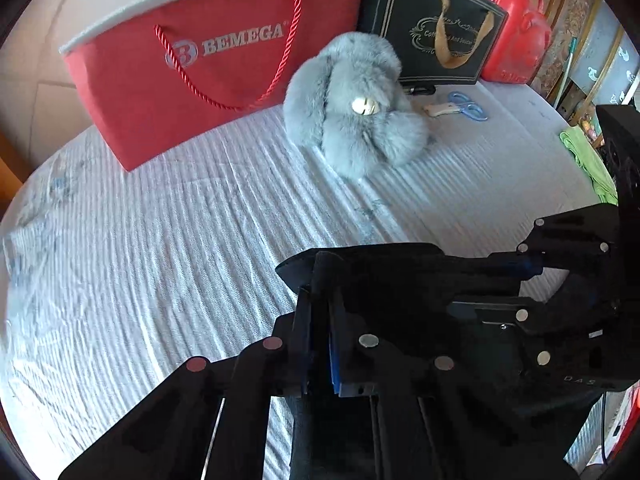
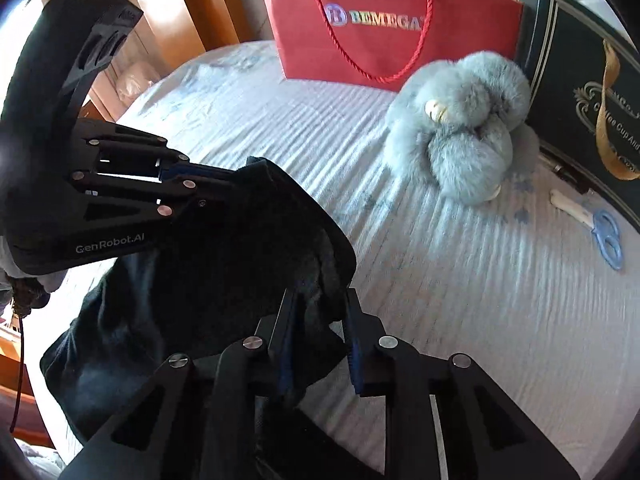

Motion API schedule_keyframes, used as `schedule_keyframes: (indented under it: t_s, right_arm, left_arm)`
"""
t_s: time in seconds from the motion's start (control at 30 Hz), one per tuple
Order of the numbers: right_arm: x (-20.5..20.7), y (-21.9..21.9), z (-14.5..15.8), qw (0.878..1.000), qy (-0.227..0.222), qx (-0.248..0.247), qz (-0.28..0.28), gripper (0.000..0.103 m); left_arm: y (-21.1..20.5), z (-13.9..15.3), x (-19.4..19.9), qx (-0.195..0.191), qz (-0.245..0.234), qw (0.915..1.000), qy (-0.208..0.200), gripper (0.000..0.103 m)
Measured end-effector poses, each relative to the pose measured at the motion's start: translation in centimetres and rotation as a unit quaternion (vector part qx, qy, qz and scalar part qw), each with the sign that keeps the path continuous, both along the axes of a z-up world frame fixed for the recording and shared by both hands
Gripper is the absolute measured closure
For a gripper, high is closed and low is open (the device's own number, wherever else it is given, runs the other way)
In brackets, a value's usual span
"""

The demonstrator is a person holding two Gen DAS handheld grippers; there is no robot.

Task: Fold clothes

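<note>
While both sets of fingers pinch the dark cloth [image 2: 192,280], left gripper [image 1: 320,344] nearly closed, right gripper [image 2: 320,344] narrowly apart, its edge spans between them near the plush [image 2: 460,128]; shape unreadable, lower part cut off.

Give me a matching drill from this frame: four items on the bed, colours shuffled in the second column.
Things:
1. gift bag with rope handles
2. plush toy
3. scissors
4. garment held between both grippers

Colours:
A. dark, near black
B. blue handles
C. red
D. grey

Pairs: 1-C, 2-D, 3-B, 4-A
</note>
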State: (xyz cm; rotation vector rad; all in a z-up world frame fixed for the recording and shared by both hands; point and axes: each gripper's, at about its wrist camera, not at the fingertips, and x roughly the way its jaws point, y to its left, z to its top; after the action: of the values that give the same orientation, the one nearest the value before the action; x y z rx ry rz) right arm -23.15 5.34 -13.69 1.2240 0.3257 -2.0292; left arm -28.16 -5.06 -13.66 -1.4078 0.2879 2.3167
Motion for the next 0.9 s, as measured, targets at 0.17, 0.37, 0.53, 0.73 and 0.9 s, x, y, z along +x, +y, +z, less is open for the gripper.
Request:
schedule_keyframes:
  t_s: [0.17, 0.37, 0.53, 0.73, 0.9]
  right_arm:
    - [4.6, 2.5, 4.5, 0.995, 0.071, -0.046, 0.058, 0.082]
    - [11.1, 5.1, 6.7, 0.985, 0.09, -0.068, 0.132, 0.082]
    - [14.7, 5.2, 3.2, 0.985, 0.034, -0.037, 0.167, 0.082]
    - [15.5, 5.9, -1.8, 0.991, -0.045, 0.005, 0.126, 0.067]
    - [15.3, 9.6, 0.7, 0.994, -0.05, -0.042, 0.083, 0.054]
  left_arm:
    - [-0.6, 5.5, 5.1, 0.005, -0.031, 0.9972, 0.067, 0.097]
    - [-1.2, 6.5, 12.5, -0.007, -0.057, 0.9966, 0.059, 0.097]
    - [-1.8, 2.2, 15.7, -0.021, -0.032, 0.9991, -0.018, 0.096]
    - [-2.1, 1.1, 16.7, -0.004, -0.011, 0.9983, -0.057, 0.068]
    - [-3.1, 4.8, 17.3, 0.007, -0.015, 0.9992, -0.035, 0.063]
